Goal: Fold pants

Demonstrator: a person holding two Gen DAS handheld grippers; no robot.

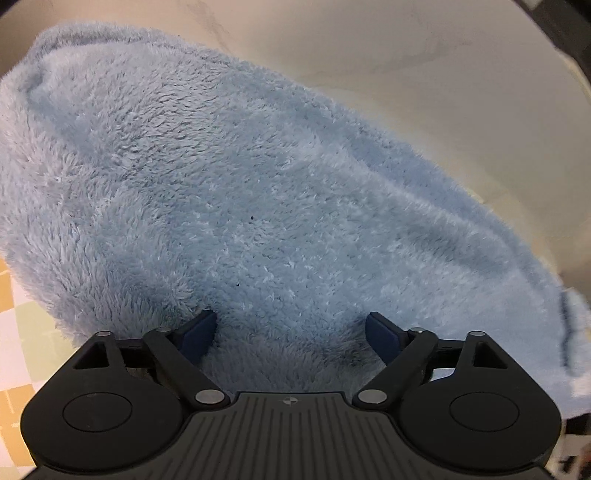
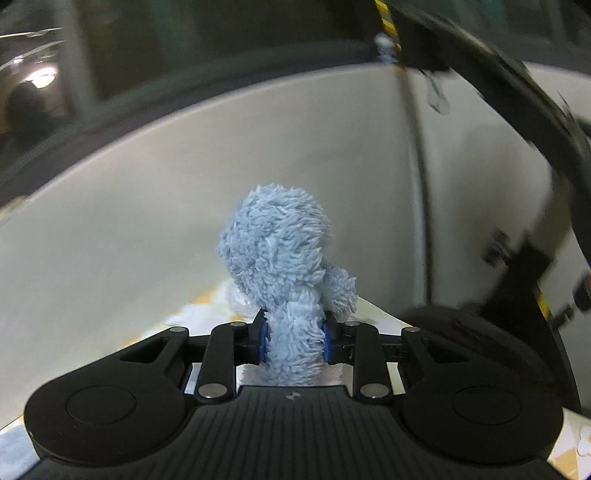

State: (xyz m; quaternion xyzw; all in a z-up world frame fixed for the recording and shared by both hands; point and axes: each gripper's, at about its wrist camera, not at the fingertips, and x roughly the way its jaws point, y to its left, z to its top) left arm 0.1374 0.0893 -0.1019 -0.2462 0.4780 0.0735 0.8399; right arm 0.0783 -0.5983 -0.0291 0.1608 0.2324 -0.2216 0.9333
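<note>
A: On the table, describe the pants.
B: Pale blue fleece, bunched, edges cut off by the frame.
A: Tongs?
B: Left gripper spread wide, tips sunk in pile. Right gripper pinches a raised fold. No legible writing; background blurred.

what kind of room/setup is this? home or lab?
Hard to say for certain; it looks like a staged recording station rather than a lived-in room. The fluffy blue pants lie on a checked table cover, plain pale panels wall in the table, and yellow-black hazard tape marks dark framing above.
</note>
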